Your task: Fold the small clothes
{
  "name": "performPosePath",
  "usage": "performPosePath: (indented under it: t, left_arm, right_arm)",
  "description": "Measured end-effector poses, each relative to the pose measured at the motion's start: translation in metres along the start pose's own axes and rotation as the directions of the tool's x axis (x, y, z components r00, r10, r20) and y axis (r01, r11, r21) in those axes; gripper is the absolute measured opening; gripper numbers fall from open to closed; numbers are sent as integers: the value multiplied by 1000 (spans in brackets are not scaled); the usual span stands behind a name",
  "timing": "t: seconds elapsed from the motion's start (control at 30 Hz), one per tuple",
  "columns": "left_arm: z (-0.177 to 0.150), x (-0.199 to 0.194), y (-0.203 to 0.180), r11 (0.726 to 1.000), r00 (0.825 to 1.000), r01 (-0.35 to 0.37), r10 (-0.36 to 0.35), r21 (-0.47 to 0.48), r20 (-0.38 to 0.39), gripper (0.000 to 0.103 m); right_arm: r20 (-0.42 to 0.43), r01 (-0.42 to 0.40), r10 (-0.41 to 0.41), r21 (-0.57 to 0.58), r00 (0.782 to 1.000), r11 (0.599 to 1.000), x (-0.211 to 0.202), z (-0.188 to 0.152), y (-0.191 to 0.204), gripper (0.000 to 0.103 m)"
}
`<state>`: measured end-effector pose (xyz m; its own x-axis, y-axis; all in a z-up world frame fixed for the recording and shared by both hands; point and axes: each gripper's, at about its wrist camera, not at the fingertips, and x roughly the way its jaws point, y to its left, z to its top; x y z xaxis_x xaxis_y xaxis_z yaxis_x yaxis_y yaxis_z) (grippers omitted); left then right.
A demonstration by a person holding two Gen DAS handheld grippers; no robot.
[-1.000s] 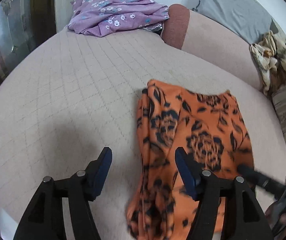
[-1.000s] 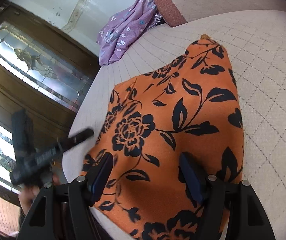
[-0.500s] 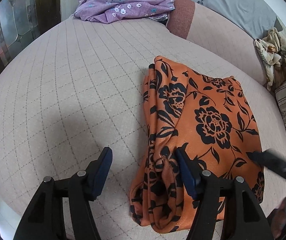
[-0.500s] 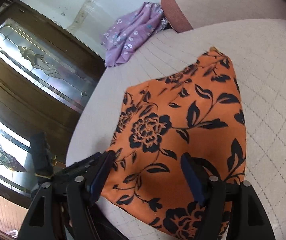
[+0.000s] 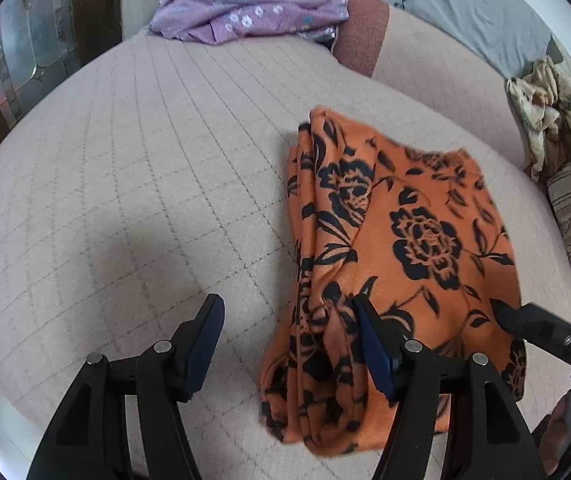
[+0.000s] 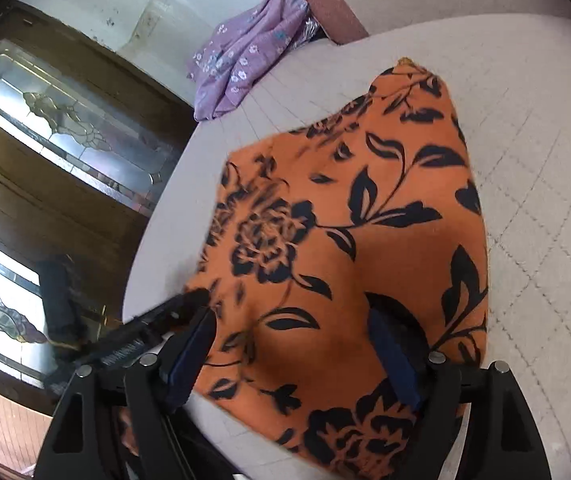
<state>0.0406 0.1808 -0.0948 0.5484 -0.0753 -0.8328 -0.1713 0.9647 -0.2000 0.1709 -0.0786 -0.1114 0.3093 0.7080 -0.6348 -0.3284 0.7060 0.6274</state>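
Note:
An orange garment with black flowers (image 5: 397, 248) lies folded on the quilted beige sofa seat (image 5: 145, 184). Its left edge is bunched into thick folds. My left gripper (image 5: 289, 344) is open and empty just above the garment's near left corner, its right finger over the cloth. My right gripper (image 6: 293, 354) is open and empty, hovering over the near end of the same garment (image 6: 345, 240). The right gripper's finger shows at the garment's right edge in the left wrist view (image 5: 533, 326).
A purple floral garment (image 5: 245, 4) lies heaped at the far end of the seat by a rust-coloured bolster (image 5: 361, 28). A grey cushion (image 5: 477, 12) and a crumpled cream cloth (image 5: 549, 116) lie to the right. A wooden door with glass panels (image 6: 65, 140) stands beyond the seat edge.
Both grippers have stayed open and shifted slightly over the garment. The right gripper's finger has come back onto the garment's right edge. The garment has hardly moved.

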Motion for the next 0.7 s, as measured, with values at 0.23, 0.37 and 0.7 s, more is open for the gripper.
performPosePath:
  t: [0.23,0.37,0.7]
  left_arm:
    - [-29,21,1,999,998,-21,23,43,-53,66]
    - [-20,3,-3,1000,999,18,-17,25,-30,64]
    - [38,30,1,990,990,138,-138,-15,-19,74]
  right_arm:
    - [-55,-36,34,-29,998,999,15,-12,-3,82]
    - [8,-54,54,-21,999,998,-9,-6,5,82]
    - [113,-8,-16,204,994,979,-45,26,-85,83]
